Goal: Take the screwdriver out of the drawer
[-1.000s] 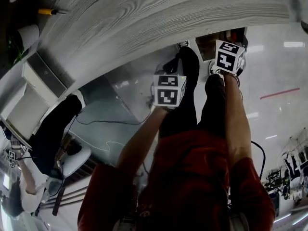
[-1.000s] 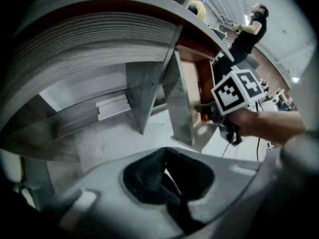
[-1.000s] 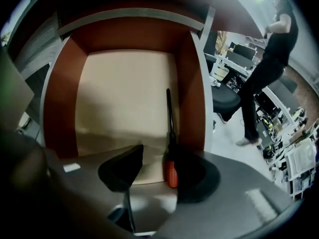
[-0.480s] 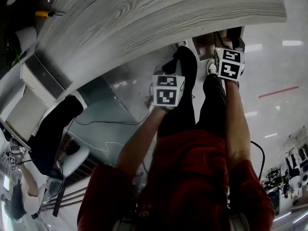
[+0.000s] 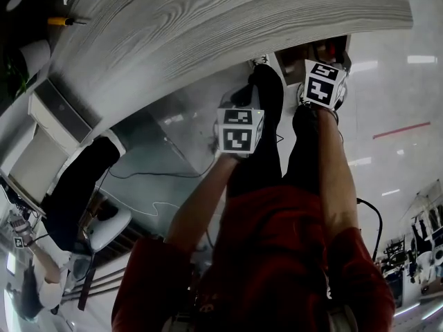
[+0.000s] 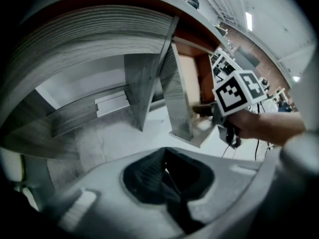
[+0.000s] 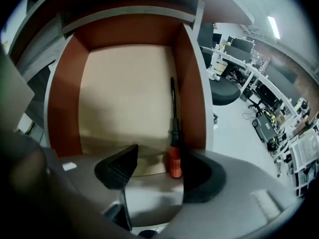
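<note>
The drawer (image 7: 124, 98) stands open, with reddish-brown side walls and a pale bottom. The screwdriver (image 7: 173, 133) lies along the drawer's right wall, its thin dark shaft pointing far and its black and red handle at the near end. The right gripper (image 7: 159, 159) hangs over the drawer's near edge with its jaws opening. The red end of the handle sits between them, just beside the right jaw and apart from the left one, whose ribbed black pad (image 7: 118, 171) touches nothing. Right of the drawer, a black office chair (image 7: 225, 91) stands on a pale floor (image 7: 234, 133), with desks (image 7: 259, 78) carrying monitors farther off.
</note>
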### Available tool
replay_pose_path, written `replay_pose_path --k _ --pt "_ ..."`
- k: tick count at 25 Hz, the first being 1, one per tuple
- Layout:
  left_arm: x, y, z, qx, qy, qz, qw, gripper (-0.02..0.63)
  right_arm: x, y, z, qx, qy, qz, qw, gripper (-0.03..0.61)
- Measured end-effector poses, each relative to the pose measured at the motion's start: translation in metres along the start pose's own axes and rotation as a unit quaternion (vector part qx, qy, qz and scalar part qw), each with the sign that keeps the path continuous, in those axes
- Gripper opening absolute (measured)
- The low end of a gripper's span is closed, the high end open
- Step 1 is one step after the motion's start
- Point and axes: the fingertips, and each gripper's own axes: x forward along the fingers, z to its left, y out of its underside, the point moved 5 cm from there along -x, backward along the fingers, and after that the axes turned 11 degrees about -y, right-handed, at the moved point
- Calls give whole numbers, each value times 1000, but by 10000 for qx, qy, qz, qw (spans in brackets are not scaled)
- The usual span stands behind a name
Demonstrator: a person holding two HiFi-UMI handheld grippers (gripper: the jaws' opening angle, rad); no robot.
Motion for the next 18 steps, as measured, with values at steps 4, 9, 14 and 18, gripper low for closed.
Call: replay_pose_path --k 4,9,14,18 --pt "1 2 -1 -12 14 19 10000 -2 -4 0 3 99 -552 -86 9984 293" --pt "4 7 0 69 17 67 10000 -2 -16 1 26 132 -1873 -103 9822 291" --pt "4 9 -6 139 1 66 9999 -2 -21 5 0 112 -1009 -147 9947 290" --pt "2 9 -8 174 12 49 9998 -2 -4 5 0 -277 -875 396 9950 277"
